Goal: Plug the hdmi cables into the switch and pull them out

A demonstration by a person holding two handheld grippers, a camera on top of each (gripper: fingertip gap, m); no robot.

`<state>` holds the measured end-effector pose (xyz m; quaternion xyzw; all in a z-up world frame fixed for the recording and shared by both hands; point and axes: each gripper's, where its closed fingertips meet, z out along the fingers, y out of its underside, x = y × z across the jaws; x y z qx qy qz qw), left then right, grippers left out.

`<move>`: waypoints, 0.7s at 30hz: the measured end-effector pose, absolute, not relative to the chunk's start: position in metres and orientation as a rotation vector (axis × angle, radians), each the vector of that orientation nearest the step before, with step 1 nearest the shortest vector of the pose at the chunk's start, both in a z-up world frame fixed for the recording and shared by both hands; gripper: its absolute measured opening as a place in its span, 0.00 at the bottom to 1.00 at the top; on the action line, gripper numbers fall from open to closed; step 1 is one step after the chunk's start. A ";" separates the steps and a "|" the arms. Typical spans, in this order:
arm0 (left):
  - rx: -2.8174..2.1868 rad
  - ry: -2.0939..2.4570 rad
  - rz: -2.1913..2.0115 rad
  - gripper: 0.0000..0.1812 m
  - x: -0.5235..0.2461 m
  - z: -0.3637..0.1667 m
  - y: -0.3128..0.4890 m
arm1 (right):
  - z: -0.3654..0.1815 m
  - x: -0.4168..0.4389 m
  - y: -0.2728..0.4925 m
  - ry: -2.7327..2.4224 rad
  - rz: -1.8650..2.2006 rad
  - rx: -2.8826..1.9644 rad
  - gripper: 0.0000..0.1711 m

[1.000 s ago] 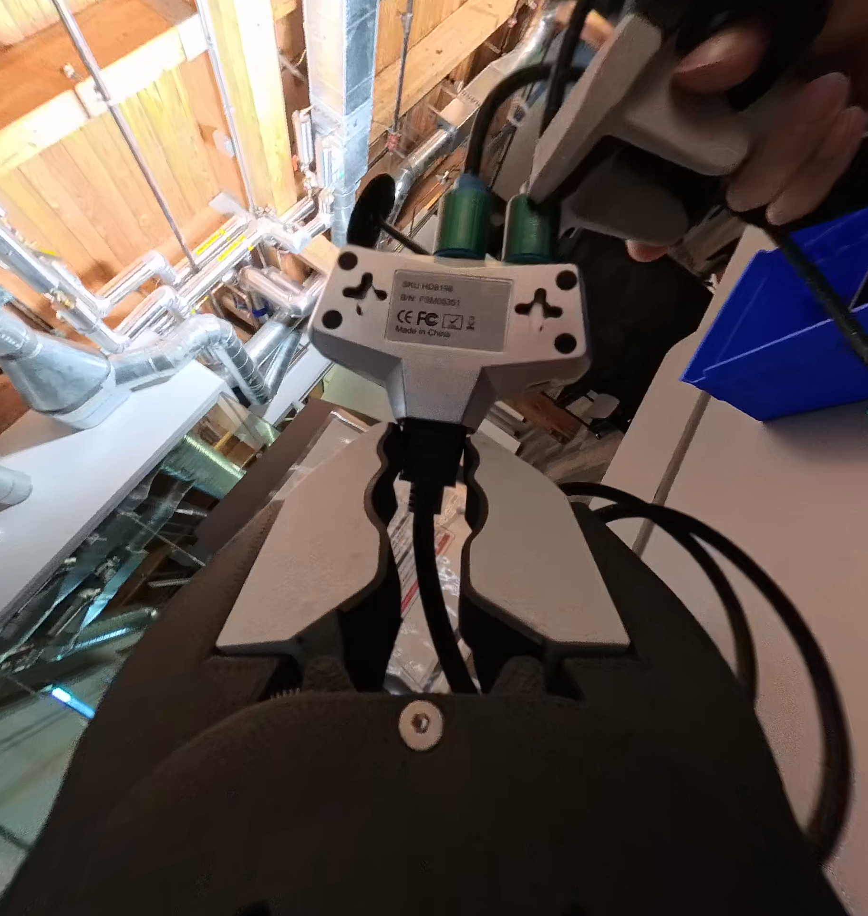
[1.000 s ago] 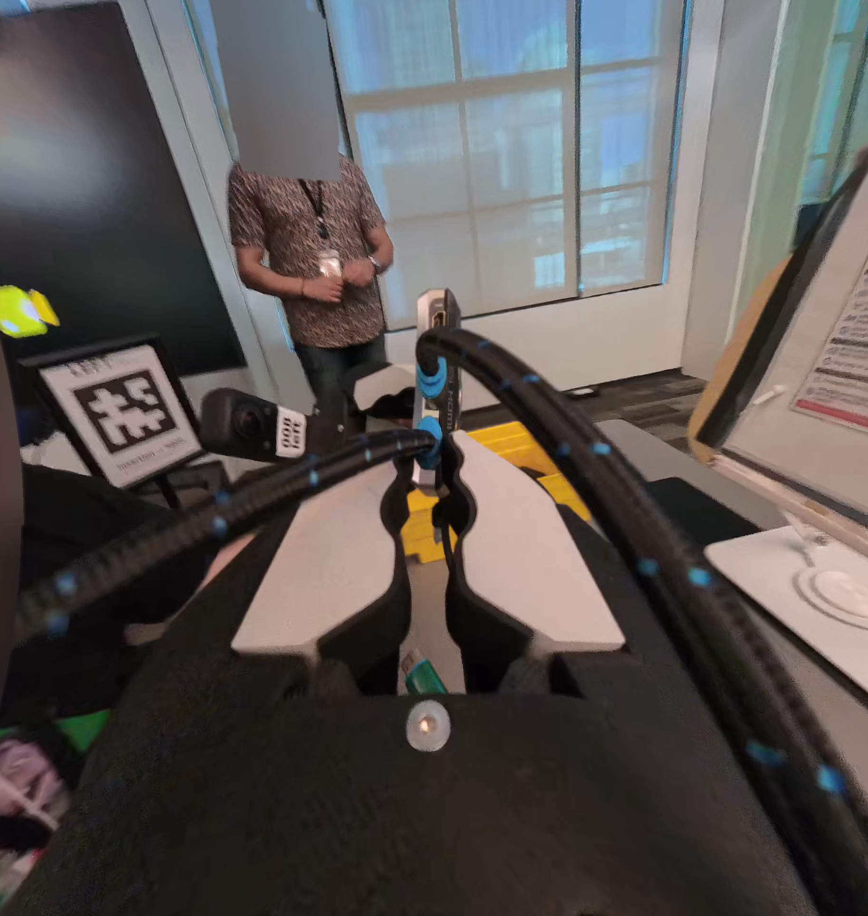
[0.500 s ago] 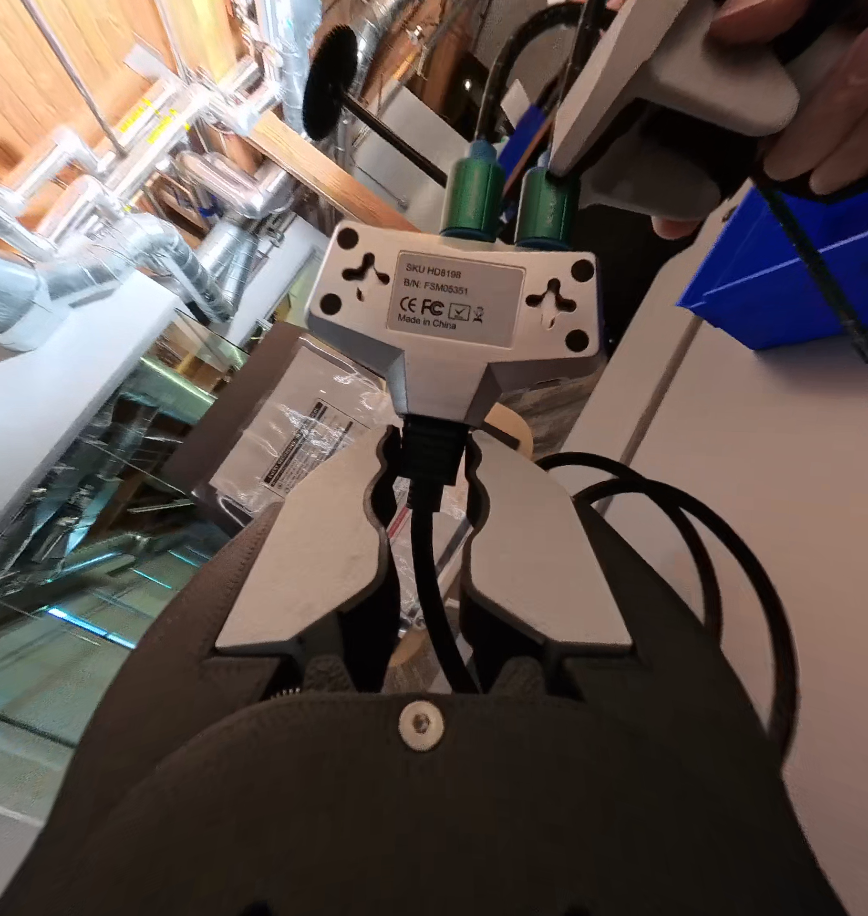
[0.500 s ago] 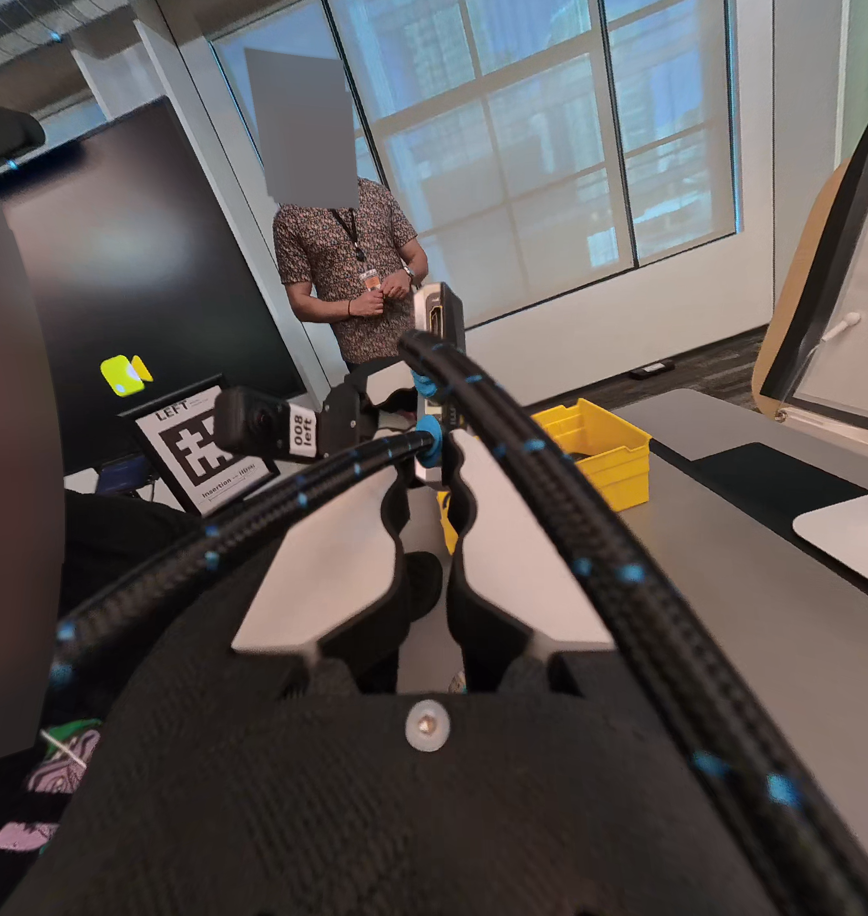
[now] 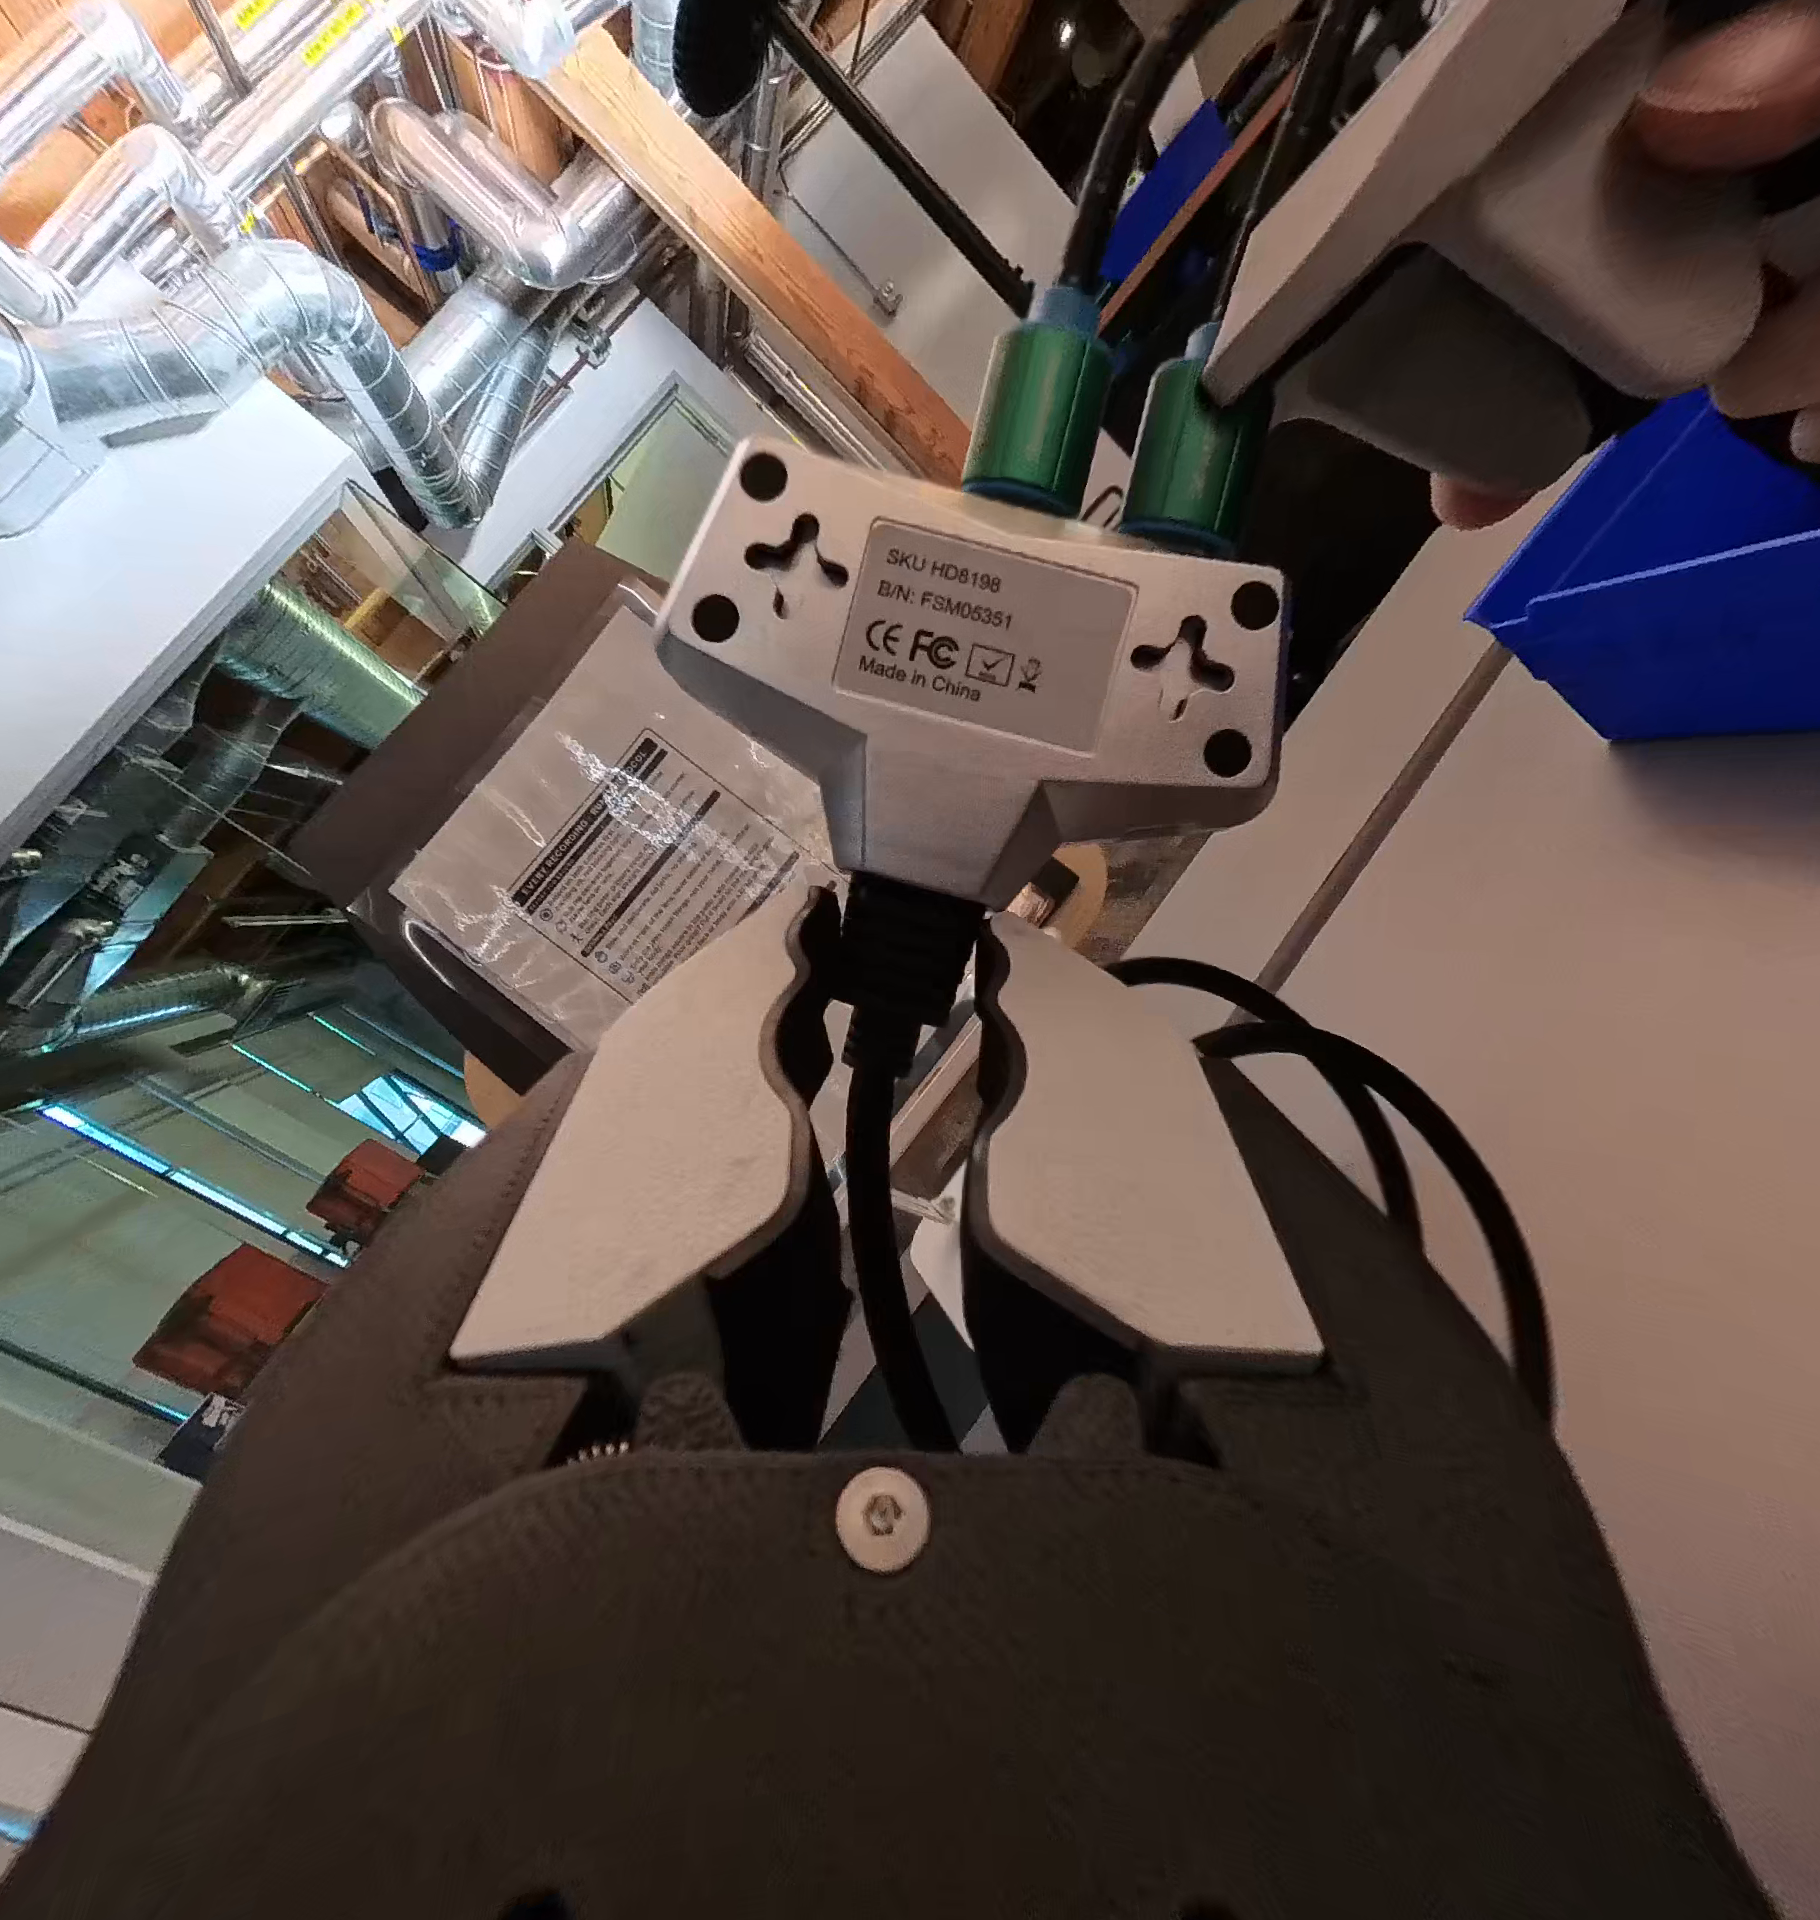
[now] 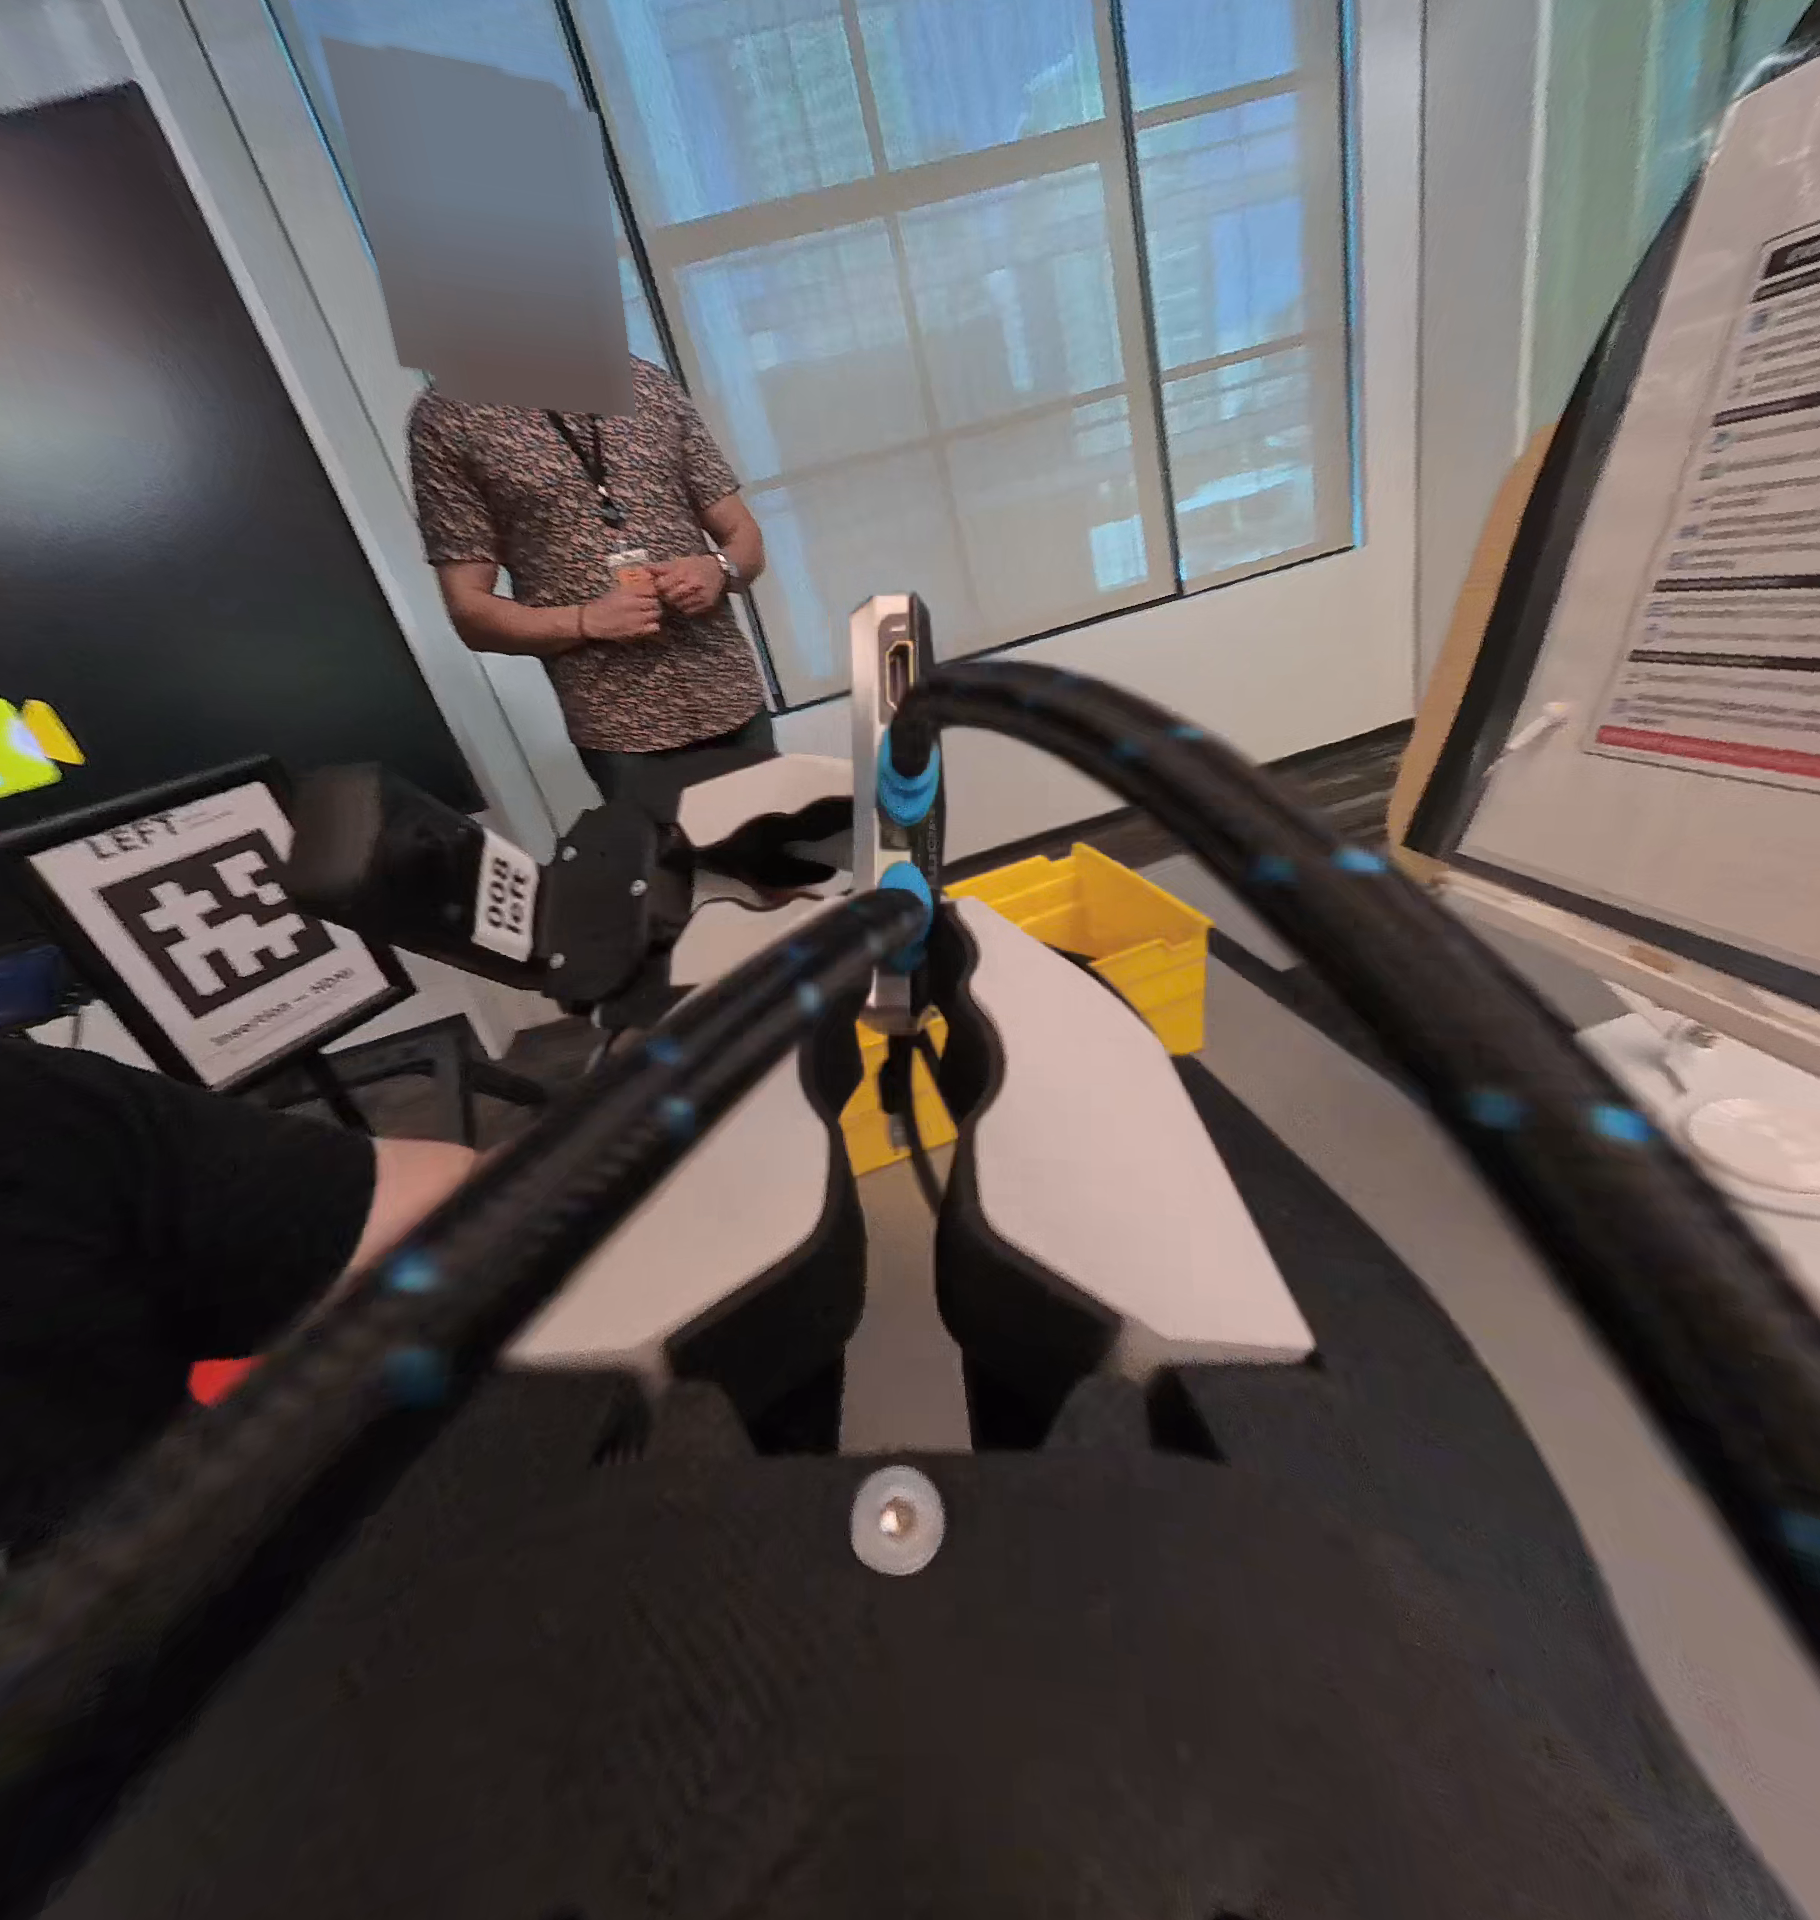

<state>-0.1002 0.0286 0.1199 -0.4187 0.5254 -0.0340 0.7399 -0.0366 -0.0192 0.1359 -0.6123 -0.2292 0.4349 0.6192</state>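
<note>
The silver HDMI switch (image 5: 979, 665) is held in the air, underside towards the left wrist camera. My left gripper (image 5: 901, 935) is shut on the black cable boot at its base. Two green-collared HDMI plugs (image 5: 1036, 416) sit side by side in its far edge. My right gripper shows at the top right of the left wrist view, with one of its fingers (image 5: 1405, 208) against the right-hand plug (image 5: 1192, 447). In the right wrist view the switch (image 6: 890, 665) is edge-on, and my right gripper (image 6: 901, 997) is shut on the lower blue-collared plug (image 6: 906, 904). Two black braided cables (image 6: 1353, 914) arc back past the fingers.
A blue bin (image 5: 1695, 613) stands on the grey table (image 5: 1612, 1143), with a black cable loop (image 5: 1405, 1091) beside it. A yellow bin (image 6: 1093, 935) lies behind the switch. A person (image 6: 584, 561) stands by the window. A marker sign (image 6: 210, 925) is at left, an instruction board (image 6: 1768, 520) at right.
Both hands have swung and tilted together, so the backgrounds have shifted. The switch stays in my left gripper, both plugs stay seated, and my right gripper stays on the same plug.
</note>
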 end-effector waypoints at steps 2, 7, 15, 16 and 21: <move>-0.921 1.152 -0.077 0.13 -0.101 0.120 0.028 | 0.134 -0.037 -0.019 -0.531 1.003 -1.415 0.07; -0.931 1.199 -0.062 0.14 -0.102 0.118 0.033 | 0.133 -0.039 -0.018 -0.506 1.144 -1.414 0.07; -1.026 1.291 -0.146 0.13 -0.102 0.106 0.034 | 0.127 -0.038 -0.008 -0.422 1.338 -1.388 0.08; -1.060 1.311 -0.167 0.13 -0.101 0.102 0.034 | 0.125 -0.038 -0.006 -0.425 1.318 -1.407 0.08; -1.135 1.362 -0.198 0.13 -0.098 0.088 0.038 | 0.107 -0.043 -0.001 -0.459 1.254 -1.533 0.07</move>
